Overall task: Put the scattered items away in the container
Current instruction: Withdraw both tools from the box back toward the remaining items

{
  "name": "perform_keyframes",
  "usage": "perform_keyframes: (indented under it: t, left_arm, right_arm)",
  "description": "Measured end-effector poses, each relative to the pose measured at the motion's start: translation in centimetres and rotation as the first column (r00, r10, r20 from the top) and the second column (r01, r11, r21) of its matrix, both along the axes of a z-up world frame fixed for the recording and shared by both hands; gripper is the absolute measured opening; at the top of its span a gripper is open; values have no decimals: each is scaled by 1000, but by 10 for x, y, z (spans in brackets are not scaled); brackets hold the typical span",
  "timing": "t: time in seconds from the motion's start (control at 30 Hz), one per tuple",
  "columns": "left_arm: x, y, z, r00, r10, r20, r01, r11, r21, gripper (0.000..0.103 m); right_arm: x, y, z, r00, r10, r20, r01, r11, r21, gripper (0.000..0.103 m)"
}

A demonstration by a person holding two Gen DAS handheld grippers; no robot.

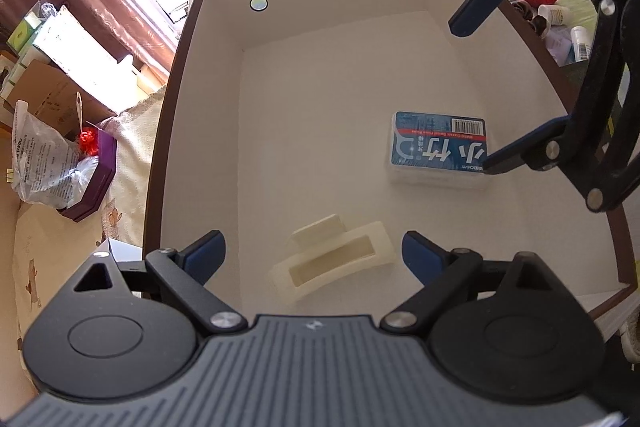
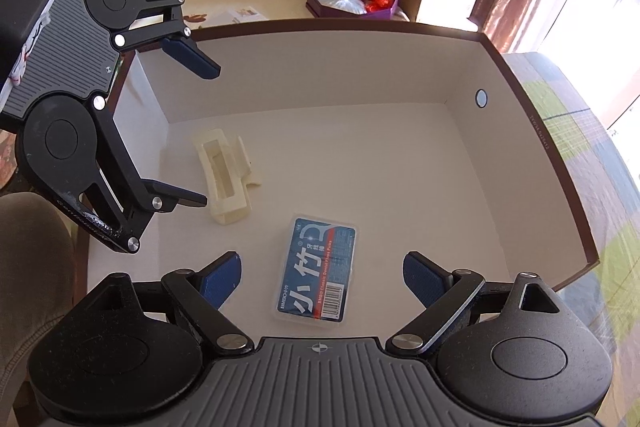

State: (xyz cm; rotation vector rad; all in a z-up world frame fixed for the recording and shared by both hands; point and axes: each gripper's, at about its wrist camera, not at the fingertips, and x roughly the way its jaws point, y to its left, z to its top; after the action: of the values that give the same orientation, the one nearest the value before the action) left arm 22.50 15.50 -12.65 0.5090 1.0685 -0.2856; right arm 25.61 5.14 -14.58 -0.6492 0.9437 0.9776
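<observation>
A large, brown-rimmed cardboard box with white inner walls (image 2: pixel 440 75) filled both views, its floor holding two items. Both black two-finger grippers with blue pads hung over it, each with fingers spread wide and holding nothing: the left gripper (image 1: pixel 314 251) above the near side, the right gripper (image 2: pixel 320 271) opposite. A clear plastic dental-floss case with a blue label (image 2: pixel 316 273) lay flat on the box floor, near a cream-coloured plastic hair claw clip (image 1: pixel 334 259) lying apart from it.
</observation>
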Motion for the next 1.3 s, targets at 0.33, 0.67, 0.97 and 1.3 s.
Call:
perform_keyframes:
  t: [0.33, 0.67, 0.97, 1.3]
  left_arm:
    - [-12, -4, 25, 999, 17, 33, -18, 1000, 6, 94]
    - [-32, -14, 57, 997, 33, 70, -33, 999, -1, 94]
    - [-55, -26, 84, 993, 66, 94, -64, 998, -27, 94]
    - [-90, -48, 114, 986, 114, 120, -105, 991, -79, 94]
  right_arm:
    - [-21, -11, 32, 1000, -12, 29, 11, 999, 44, 93]
    - [-46, -29, 63, 998, -48, 50, 41, 992, 121, 93]
    - [-72, -60, 96, 993, -113, 46, 100, 969, 226, 93]
    - [-103, -100, 133, 978, -200, 52, 174, 934, 313, 93]
